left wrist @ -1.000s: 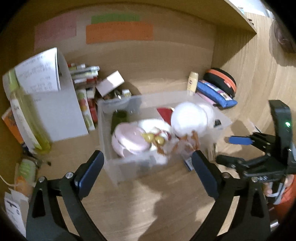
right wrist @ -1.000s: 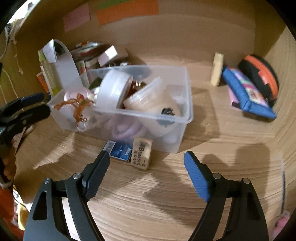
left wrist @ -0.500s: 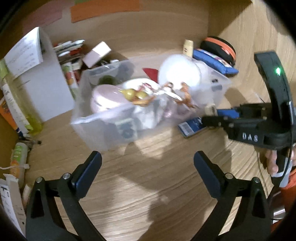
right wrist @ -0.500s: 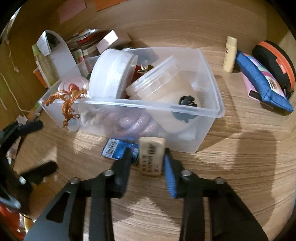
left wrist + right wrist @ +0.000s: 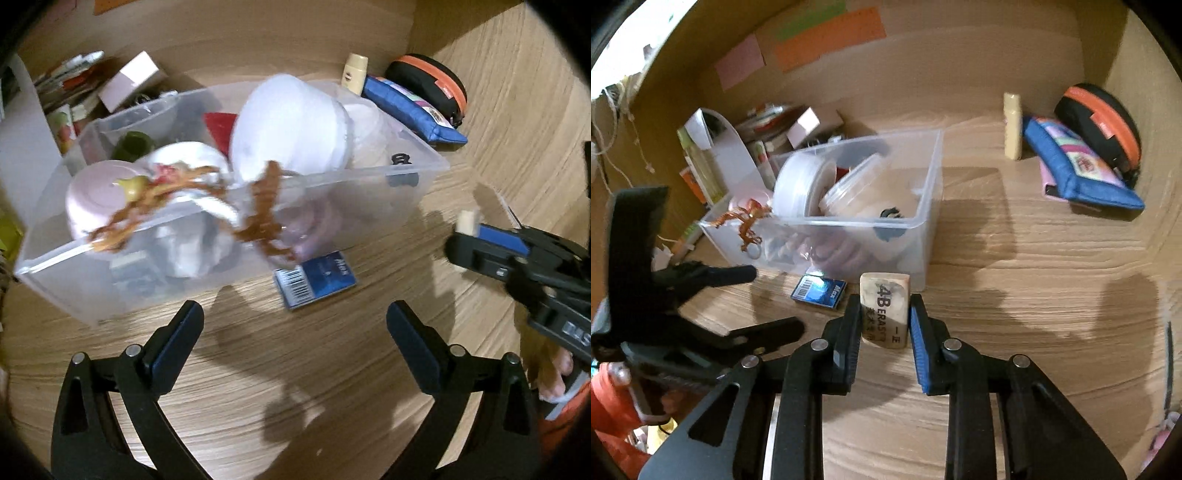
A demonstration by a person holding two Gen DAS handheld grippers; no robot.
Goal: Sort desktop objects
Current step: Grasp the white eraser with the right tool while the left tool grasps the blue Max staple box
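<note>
My right gripper point(image 5: 884, 308) is shut on a beige 4B eraser point(image 5: 884, 310), with a pad pressed on each long side. It holds the eraser just in front of the clear plastic bin point(image 5: 849, 221). The left wrist view shows the same eraser point(image 5: 468, 221) sticking out of the right gripper point(image 5: 471, 236) at the right. My left gripper point(image 5: 295, 314) is open and empty over the wooden desk, pointing at a small blue box point(image 5: 316, 278) that lies against the bin point(image 5: 369, 170). In the right wrist view the left gripper point(image 5: 774, 299) is beside the blue box point(image 5: 819, 291).
The bin holds a white tape roll point(image 5: 801, 184), a lidded tub point(image 5: 857, 188), a pink thing and an orange tassel. A blue pouch point(image 5: 1082, 173), a black and orange case point(image 5: 1100, 122) and a cream tube point(image 5: 1013, 125) stand at the back right. A white file holder point(image 5: 727, 147) and books stand at the back left.
My right gripper went from open to shut on the eraser and drew it back from the bin. My left gripper moved down and closer to the bin and blue box, staying open.
</note>
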